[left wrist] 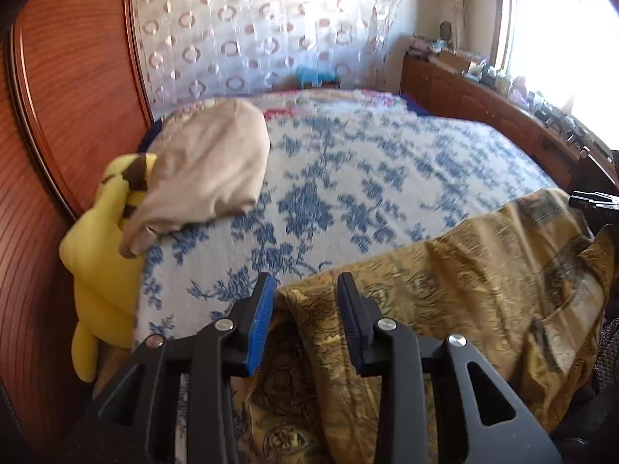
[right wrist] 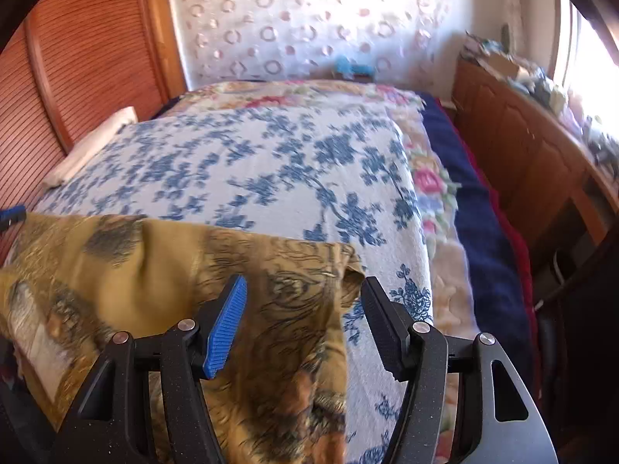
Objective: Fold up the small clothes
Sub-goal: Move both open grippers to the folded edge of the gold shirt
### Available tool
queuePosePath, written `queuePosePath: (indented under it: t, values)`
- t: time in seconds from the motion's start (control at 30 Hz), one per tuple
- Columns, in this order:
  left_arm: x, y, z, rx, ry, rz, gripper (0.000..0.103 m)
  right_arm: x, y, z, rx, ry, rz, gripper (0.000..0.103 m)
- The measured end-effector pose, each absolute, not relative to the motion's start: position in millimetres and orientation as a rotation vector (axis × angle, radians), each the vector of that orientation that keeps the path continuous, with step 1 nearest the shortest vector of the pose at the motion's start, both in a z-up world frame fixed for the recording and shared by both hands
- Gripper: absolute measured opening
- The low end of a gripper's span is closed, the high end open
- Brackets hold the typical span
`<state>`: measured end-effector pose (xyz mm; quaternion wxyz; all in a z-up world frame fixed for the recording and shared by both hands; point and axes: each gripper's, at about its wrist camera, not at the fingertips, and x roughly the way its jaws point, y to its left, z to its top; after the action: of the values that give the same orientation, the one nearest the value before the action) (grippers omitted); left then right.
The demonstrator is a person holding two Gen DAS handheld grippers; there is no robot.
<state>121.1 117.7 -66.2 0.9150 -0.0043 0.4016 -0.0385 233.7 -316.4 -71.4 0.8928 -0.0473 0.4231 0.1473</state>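
A bed (left wrist: 387,162) with a blue-flowered cover fills a sunlit room. A mustard garment (left wrist: 445,290) drapes its near edge, partly cut off. Left claw (left wrist: 305,290) and right claw (right wrist: 303,297) gape, gripping nothing.

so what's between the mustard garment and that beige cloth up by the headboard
Only bare blue-floral bedspread lies between the mustard garment and the beige cloth; this shows in the left wrist view.
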Motion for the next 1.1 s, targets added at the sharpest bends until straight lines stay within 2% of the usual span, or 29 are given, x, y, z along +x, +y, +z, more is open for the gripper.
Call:
queuePosePath:
  t: [0.07, 0.13, 0.17, 0.2, 0.23, 0.6, 0.67, 0.7, 0.73, 0.77, 0.8, 0.83, 1.1]
  values:
    - [125, 118, -75, -0.013, 0.848, -0.078, 0.032, 239, -321, -76, -0.072, 0.898, 0.304, 0.054]
    - [128, 118, -83, -0.014, 0.868, -0.076, 0.032, 241, -324, -79, -0.052, 0.910, 0.313, 0.032]
    - [129, 118, -86, -0.017, 0.876, -0.077, 0.032, 240, -323, -80, -0.047, 0.912, 0.322, 0.024]
    - [129, 119, -88, -0.017, 0.879, -0.079, 0.032, 238, -324, -79, -0.044, 0.908, 0.332, 0.009]
    - [129, 119, -89, -0.019, 0.882, -0.080, 0.032, 234, -323, -78, -0.050, 0.901, 0.342, 0.005]
    - [128, 120, -94, -0.007, 0.840, -0.080, 0.038, 204, -320, -66, -0.126, 0.865, 0.321, 0.003]
    - [129, 121, -94, -0.016, 0.839, -0.084, 0.038, 206, -318, -67, -0.142, 0.861, 0.304, 0.005]
    - [129, 122, -94, -0.019, 0.839, -0.086, 0.038, 209, -317, -68, -0.155, 0.858, 0.284, 0.014]
    - [129, 122, -94, -0.020, 0.839, -0.086, 0.038, 210, -316, -68, -0.159, 0.855, 0.278, 0.032]
    - [129, 122, -94, -0.018, 0.838, -0.084, 0.039, 212, -315, -69, -0.156, 0.853, 0.279, 0.045]
    - [129, 121, -94, -0.014, 0.838, -0.082, 0.039, 215, -315, -69, -0.147, 0.855, 0.285, 0.065]
    - [129, 121, -94, -0.013, 0.837, -0.081, 0.039, 219, -315, -71, -0.140, 0.858, 0.295, 0.067]
    - [129, 121, -94, -0.019, 0.836, -0.084, 0.039, 247, -312, -88, -0.165, 0.896, 0.269, 0.068]
